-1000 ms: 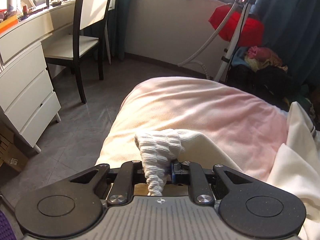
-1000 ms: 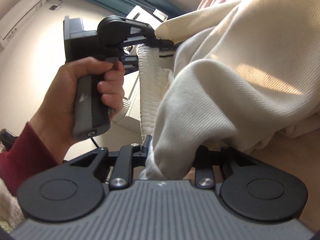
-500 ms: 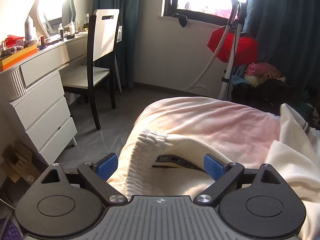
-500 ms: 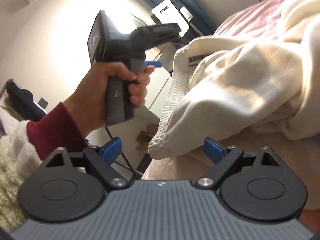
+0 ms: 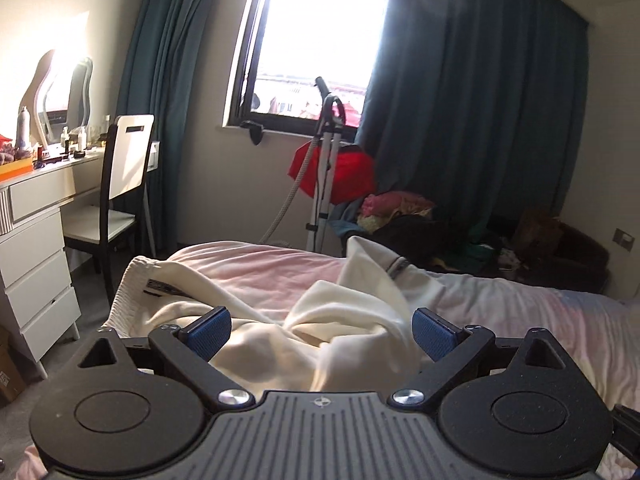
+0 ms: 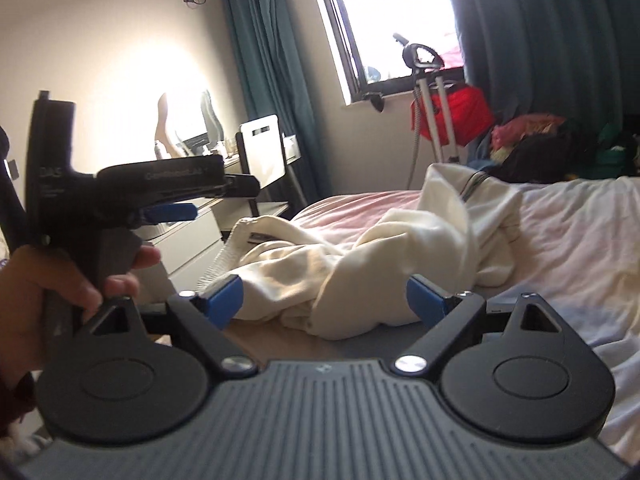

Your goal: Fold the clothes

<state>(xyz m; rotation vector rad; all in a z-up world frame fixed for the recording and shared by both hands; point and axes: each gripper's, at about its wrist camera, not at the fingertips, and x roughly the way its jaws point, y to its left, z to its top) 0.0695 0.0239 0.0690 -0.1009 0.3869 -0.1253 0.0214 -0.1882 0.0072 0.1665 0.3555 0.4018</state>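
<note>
**Cream trousers dropped in a heap on the bed, both grippers empty**

While the cream trousers lie crumpled on the pink-sheeted bed, neither gripper holds them. Seen from the left wrist, the left gripper hovers above the near edge of the heap. Its jaws have just been opening, and its blue-padded fingers now stand spread wide, with cloth showing in the gap but no pad pressing on it. The right gripper is in the same state: jaws just opened, fingers far apart, the bunched fabric lying beyond them and untouched. In the right wrist view a hand grips the handle of the left gripper at the left edge.

The ribbed elastic waistband, with a dark label inside, lies toward the bed's left edge, near the white dressing desk and chair. The rest is twisted into loose ridges, one part rising in a peak toward the window.

As a judgement, folding has barely begun. The garment is on the bed, but it is not spread flat, no neat fold shows, and smoothing and every fold remain.
</note>
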